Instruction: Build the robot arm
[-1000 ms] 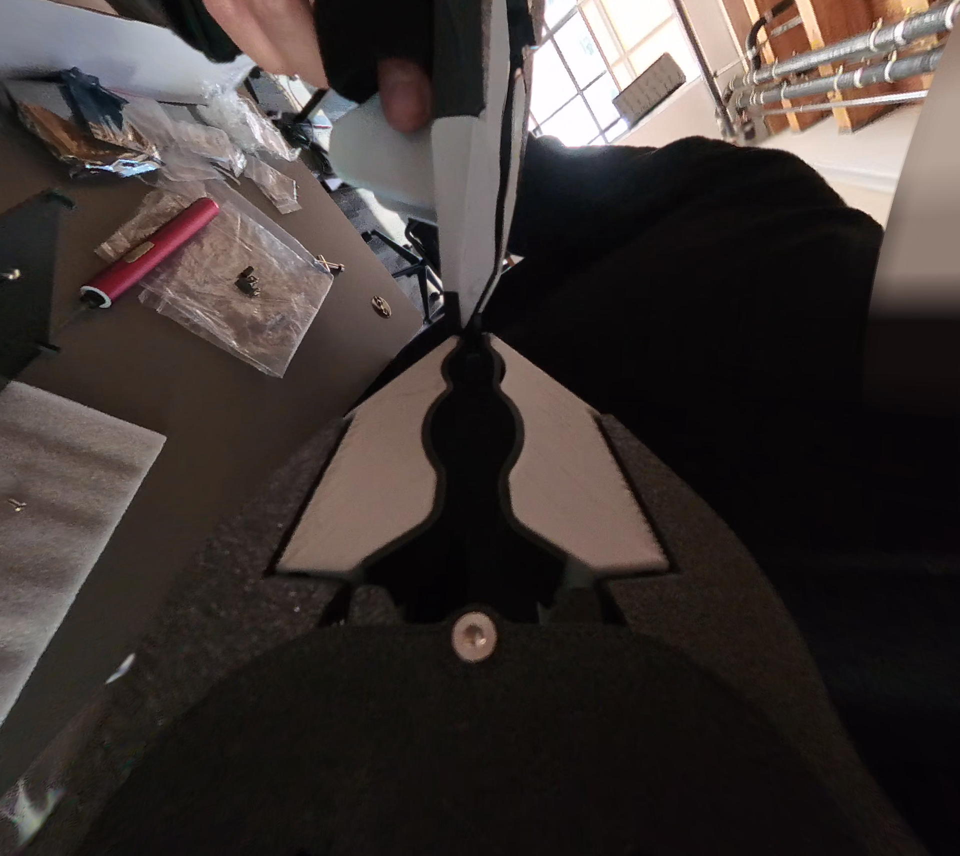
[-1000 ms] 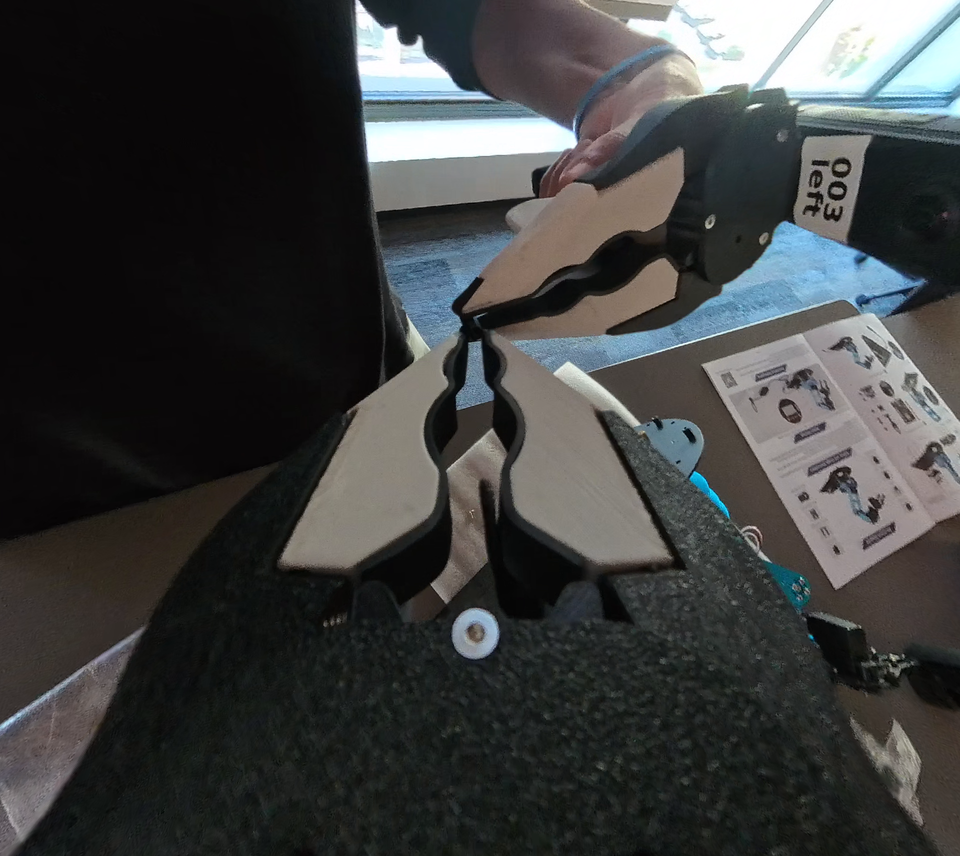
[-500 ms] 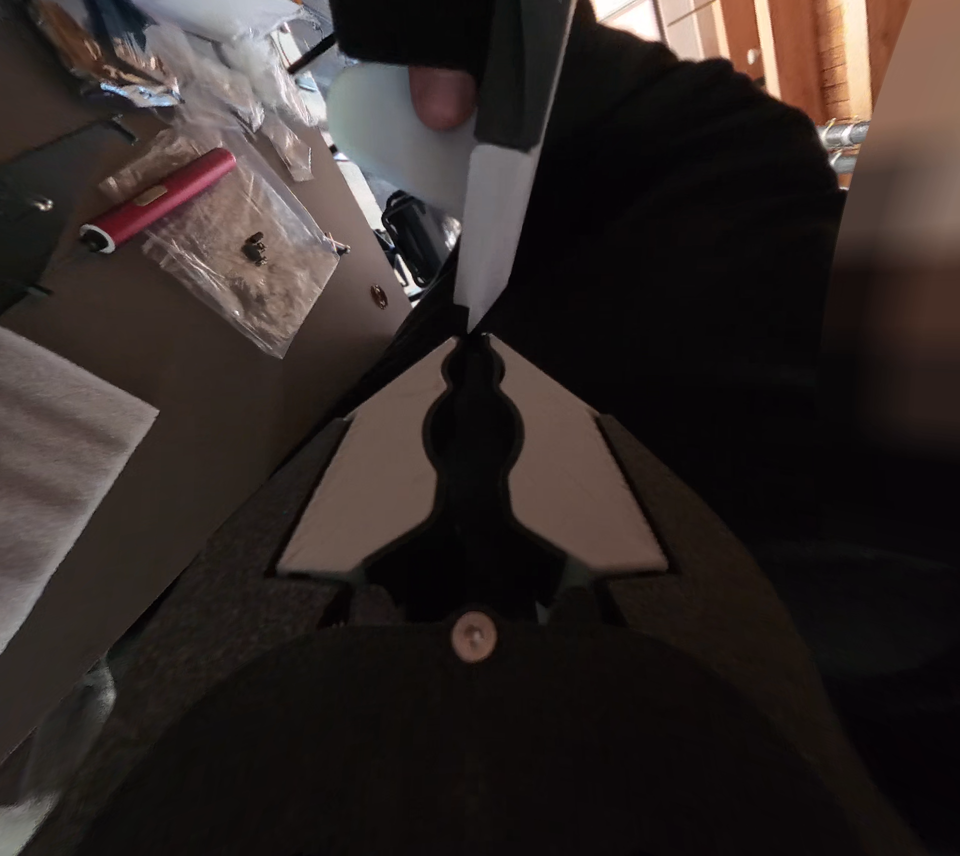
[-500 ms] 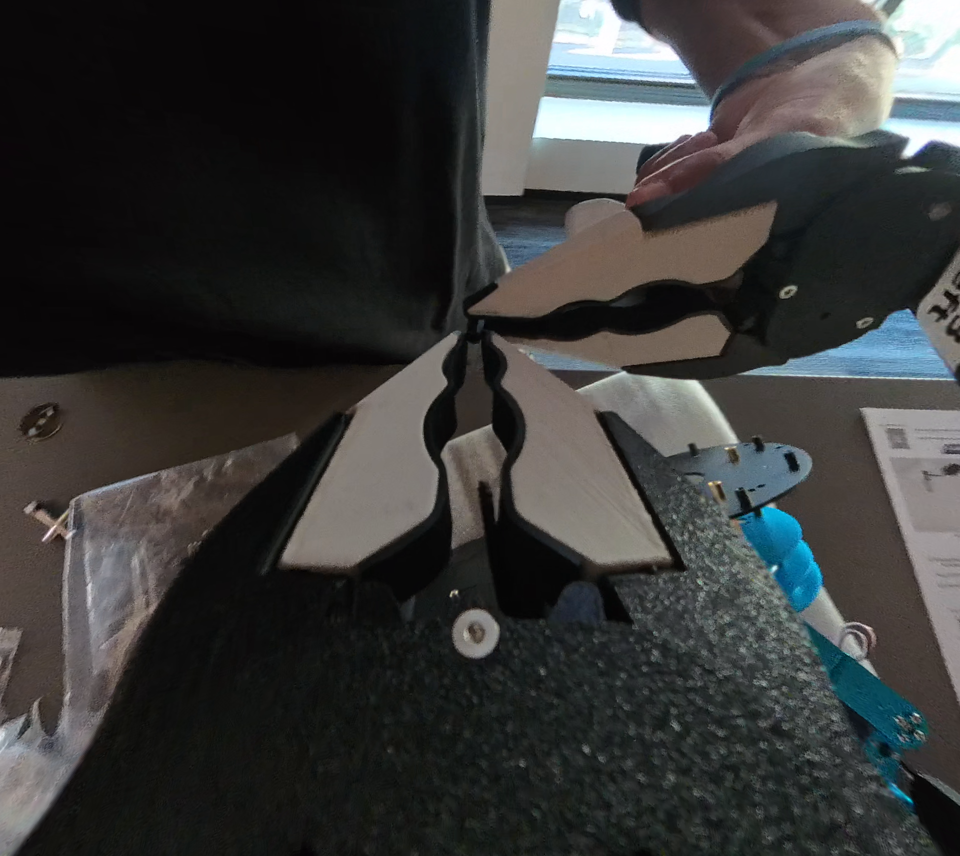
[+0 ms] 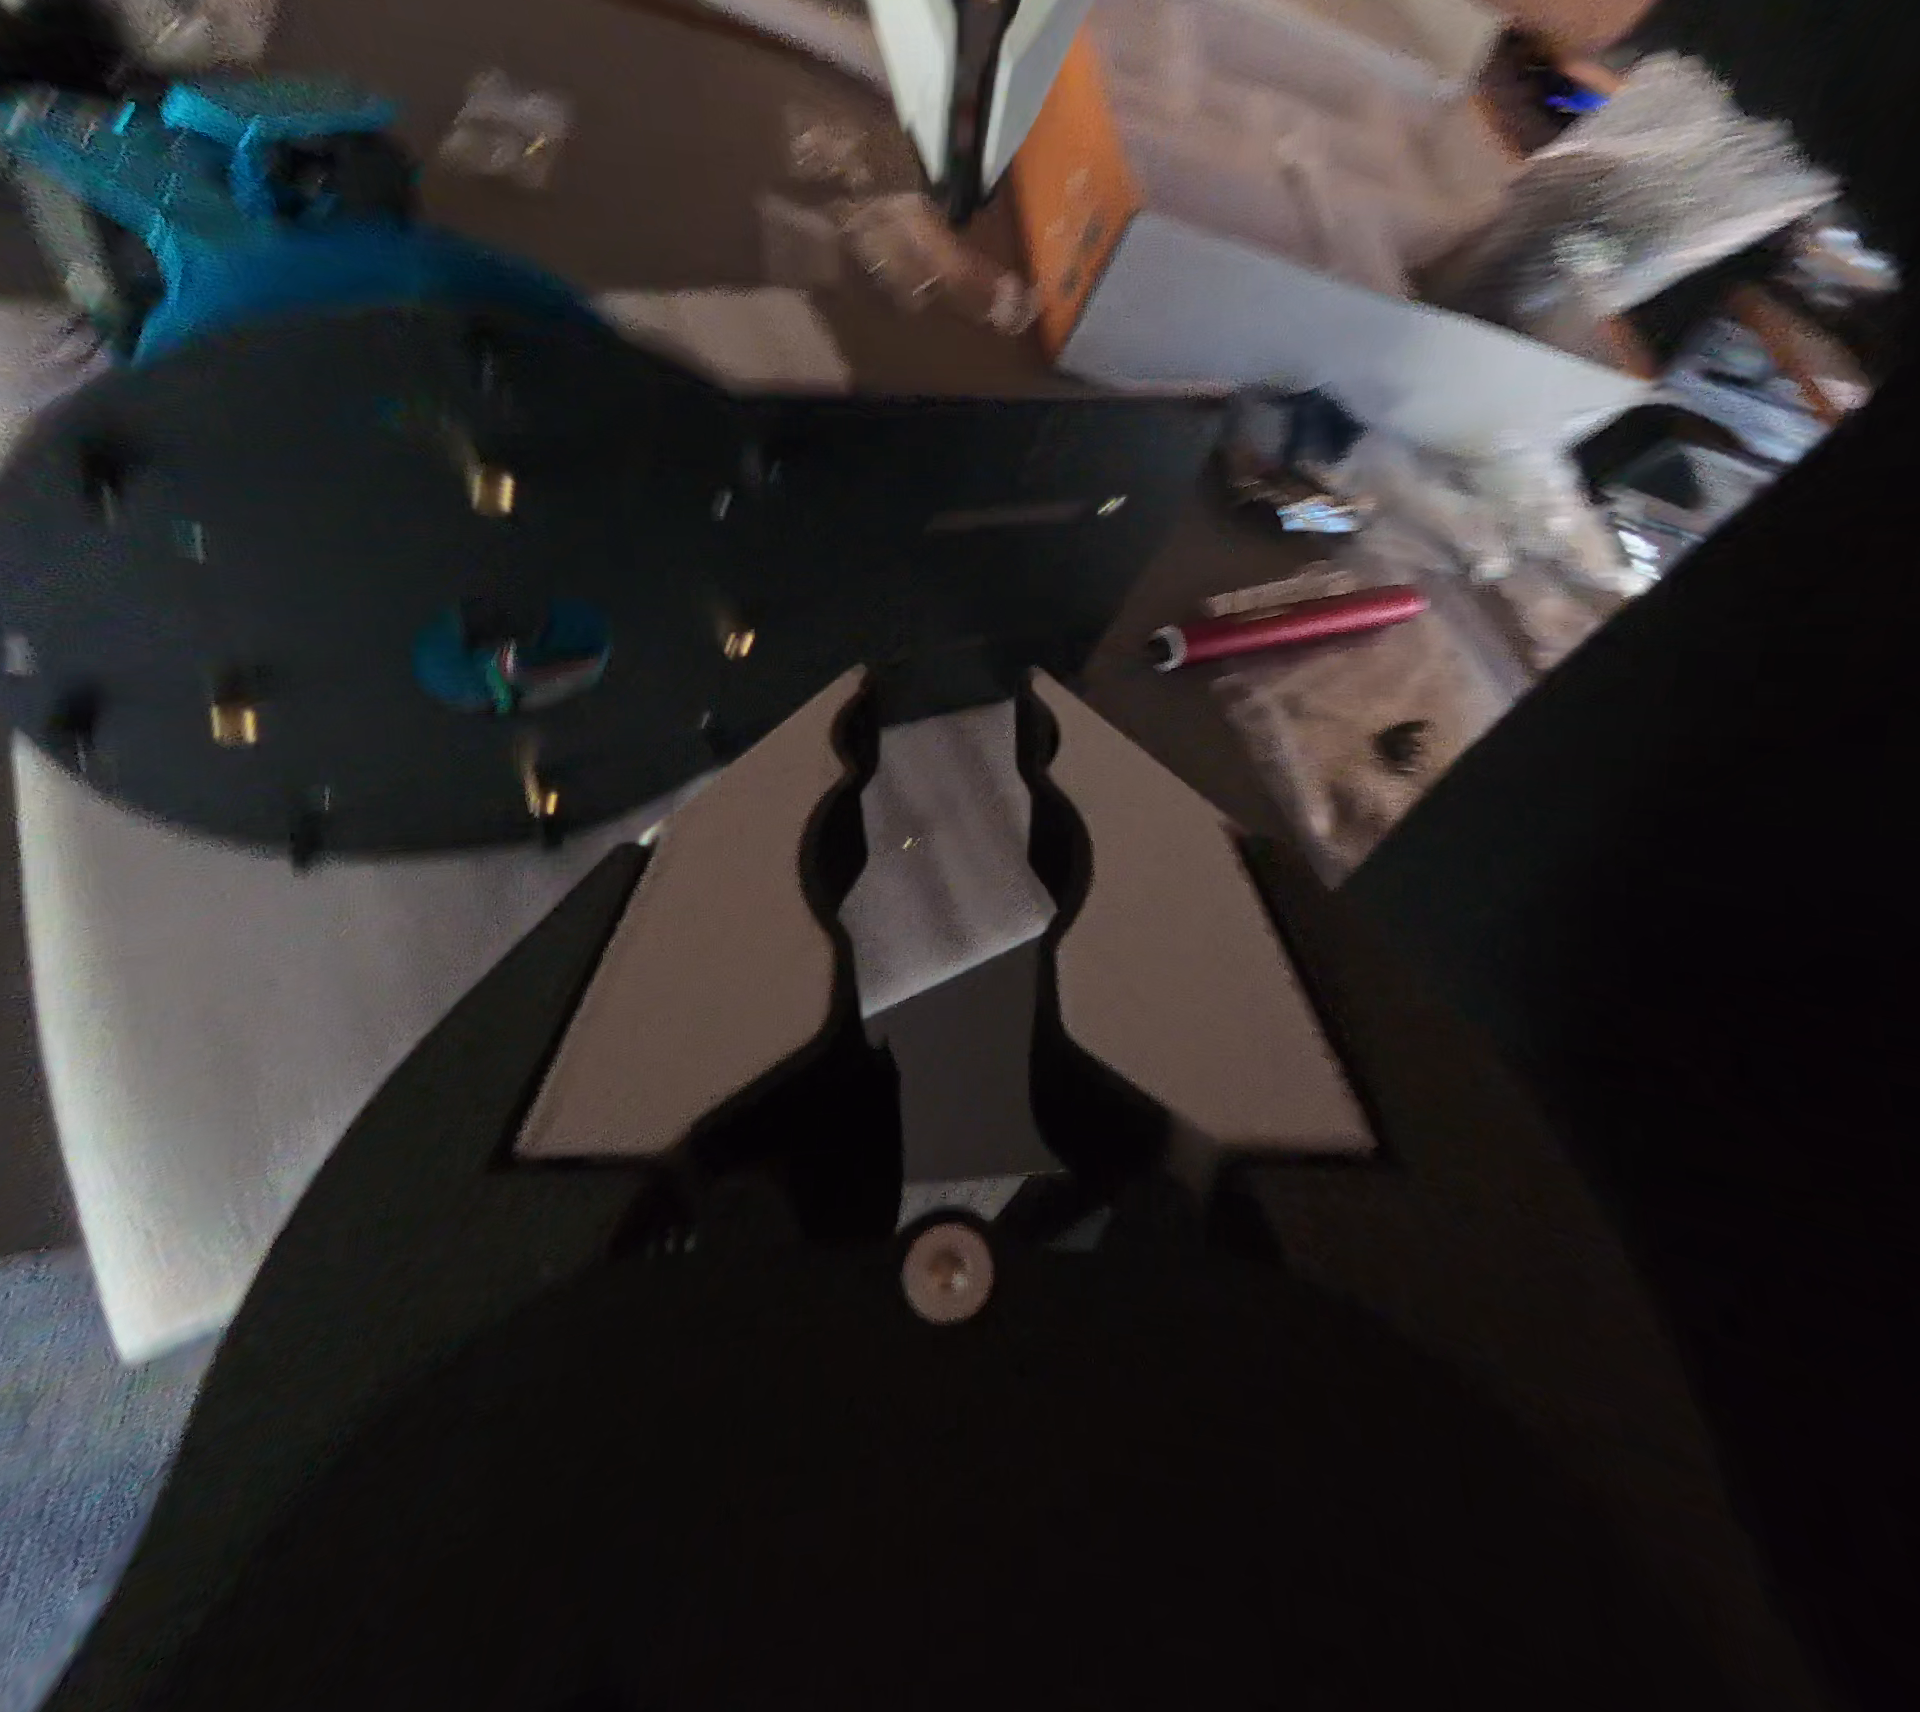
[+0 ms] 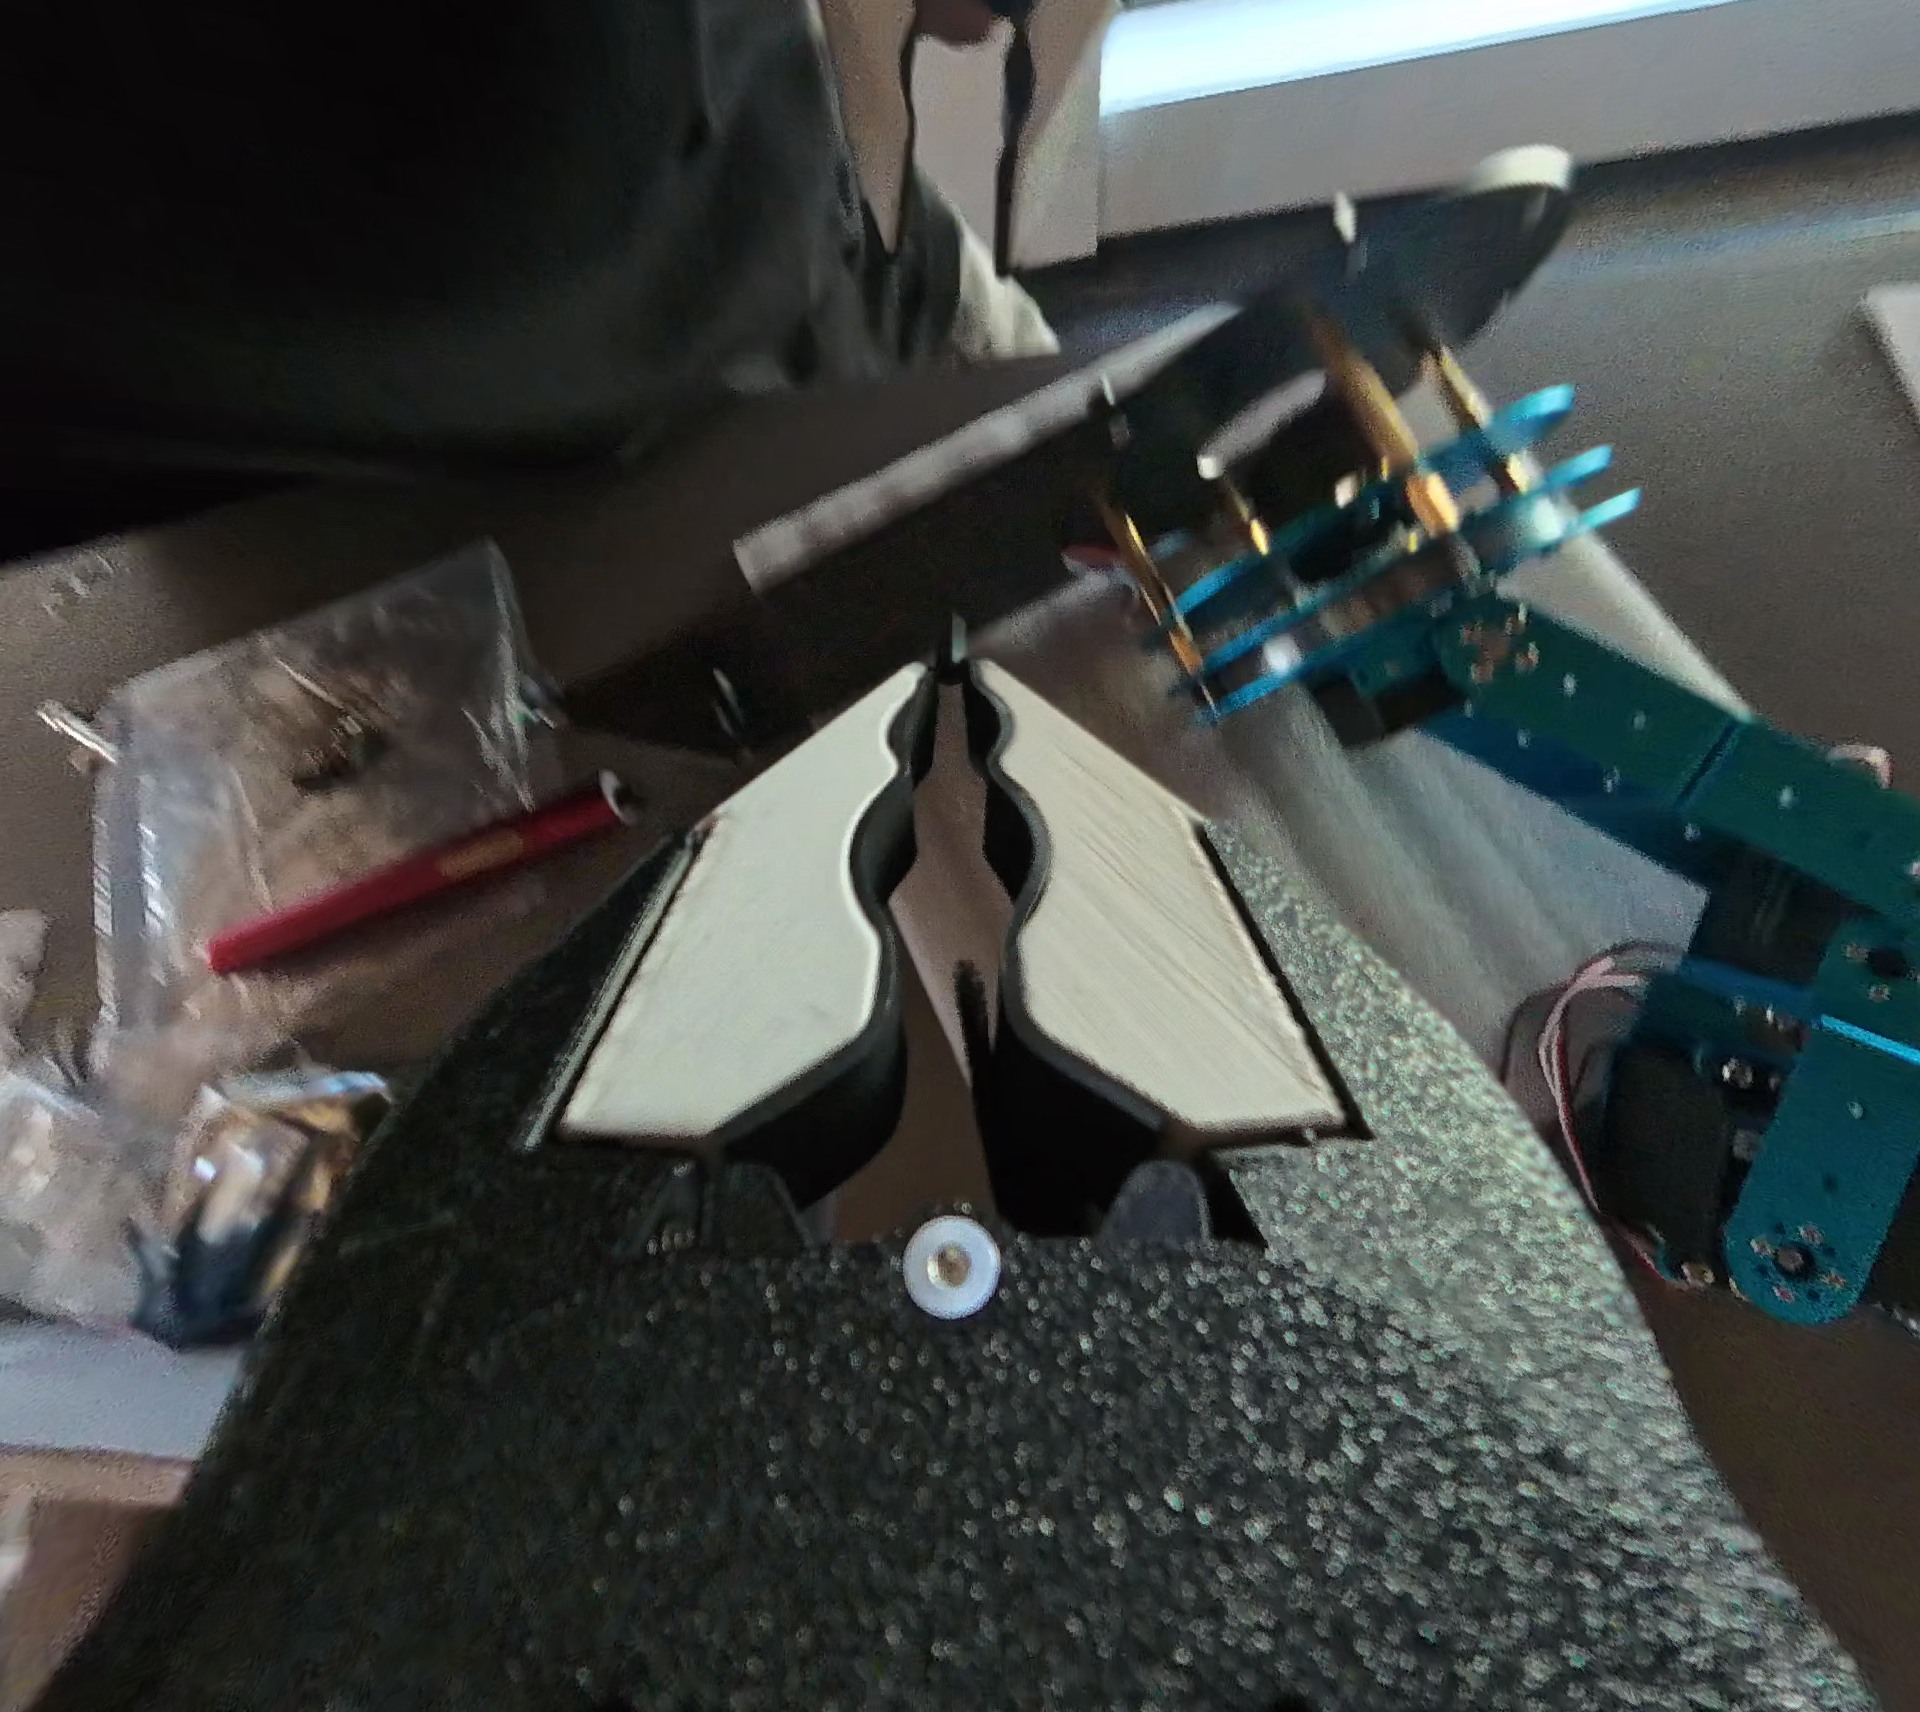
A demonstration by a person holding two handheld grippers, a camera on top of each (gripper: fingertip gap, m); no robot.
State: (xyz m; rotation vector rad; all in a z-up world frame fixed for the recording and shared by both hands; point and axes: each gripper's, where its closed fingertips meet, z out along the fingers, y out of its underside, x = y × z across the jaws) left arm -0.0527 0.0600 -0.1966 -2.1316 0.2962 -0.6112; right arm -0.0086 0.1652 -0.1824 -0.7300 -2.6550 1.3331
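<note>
Left hand-held gripper (image 5: pixel 945 691) parted over black round plate (image 5: pixel 312 582), right hand-held gripper (image 6: pixel 951 675) nearly closed, pinching a tiny dark part, blue robot arm (image 6: pixel 1621 789) beside it

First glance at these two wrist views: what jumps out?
The black plate with brass standoffs, lying on white foam left of the left gripper, whose fingertips are spread at the plate's narrow end. In the right wrist view the blue metal arm stretches along the right side, the plate joined to its end. A red pen lies left of the right gripper, tips nearly closed.
</note>
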